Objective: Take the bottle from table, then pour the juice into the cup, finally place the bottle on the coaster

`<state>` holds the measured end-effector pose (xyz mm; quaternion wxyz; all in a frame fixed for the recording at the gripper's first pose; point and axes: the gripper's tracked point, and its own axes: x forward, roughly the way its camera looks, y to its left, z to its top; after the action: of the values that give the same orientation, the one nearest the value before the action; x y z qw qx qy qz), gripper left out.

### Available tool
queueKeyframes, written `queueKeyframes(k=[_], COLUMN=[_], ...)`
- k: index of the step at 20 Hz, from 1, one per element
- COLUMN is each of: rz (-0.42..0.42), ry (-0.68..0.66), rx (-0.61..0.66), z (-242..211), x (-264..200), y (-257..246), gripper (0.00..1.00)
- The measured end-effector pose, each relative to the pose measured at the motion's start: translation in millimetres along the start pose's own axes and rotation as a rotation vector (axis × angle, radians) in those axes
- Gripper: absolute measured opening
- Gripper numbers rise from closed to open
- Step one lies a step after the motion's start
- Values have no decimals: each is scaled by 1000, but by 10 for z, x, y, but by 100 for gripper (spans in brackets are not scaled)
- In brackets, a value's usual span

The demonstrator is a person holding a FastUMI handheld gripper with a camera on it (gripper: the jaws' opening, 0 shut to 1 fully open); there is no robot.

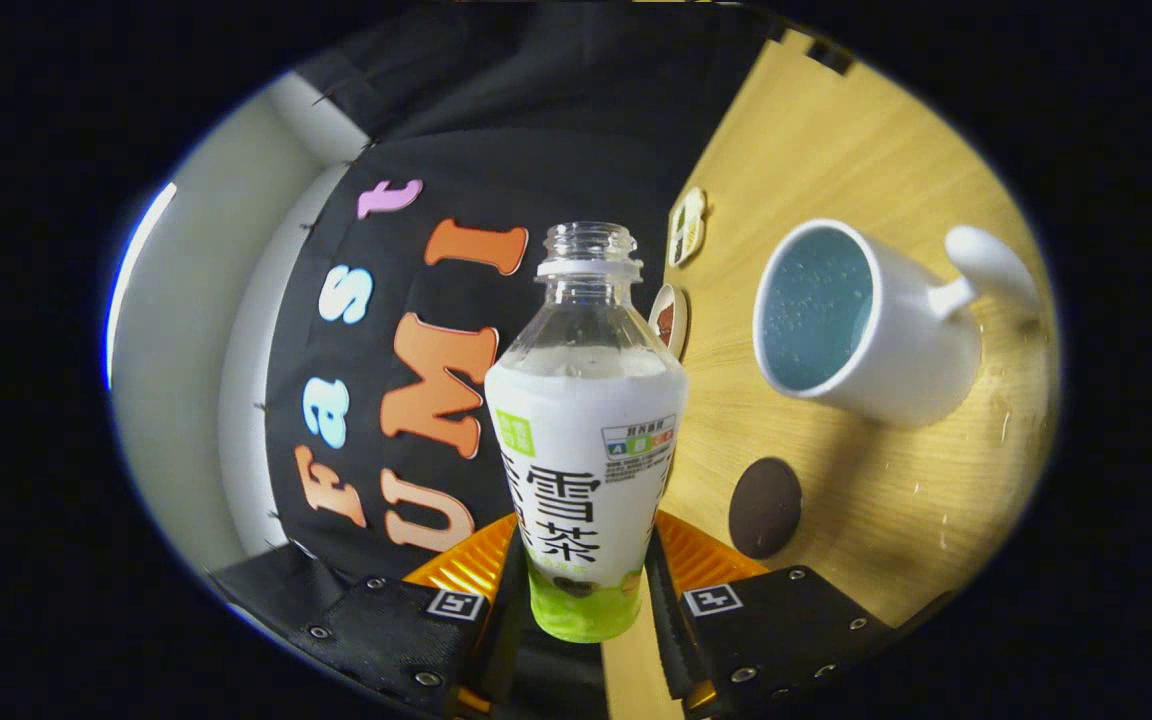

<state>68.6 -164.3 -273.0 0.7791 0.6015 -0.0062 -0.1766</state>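
Two fingers (511,585) of your gripper (584,590) press on the lower part of the bottle (586,430), one on each side, so you have it held between them. The bottle is uncapped, its open mouth pointing away from you along the fingers. Its clear upper part and neck show against the booth's black cloth wall (496,150), and a white label with a green band at the base wraps the rest. Whether any liquid sits behind the label cannot be told.

Your view is rolled, so the wooden desk (836,160) stands like a wall beside the bottle. On it, near the bottle's shoulder but apart from it, is a white cup (866,330) with a pale blue inside and its handle (986,265) on the side away from the bottle. You can see into the cup's mouth.

A dark round coaster (765,507) lies flat on the desk between the cup and your gripper, just beside the bottle's label. Two small flat pieces (681,265) sit on the desk beyond the bottle's neck, close to the cloth wall.
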Motion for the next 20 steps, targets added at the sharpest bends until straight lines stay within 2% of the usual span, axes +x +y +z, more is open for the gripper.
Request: queueKeyframes(k=[2, 6, 10, 16, 20], rz=[-3, 58, 65, 25, -63], ry=[-17, -36, -46, -93, -130], rx=[-181, -469, -765, -1078, -1266], z=[25, 27, 42, 30, 107], x=[2, -59, 8, 117, 184], y=[16, 204, 287, 419, 292], gripper=[58, 58, 58, 58, 58])
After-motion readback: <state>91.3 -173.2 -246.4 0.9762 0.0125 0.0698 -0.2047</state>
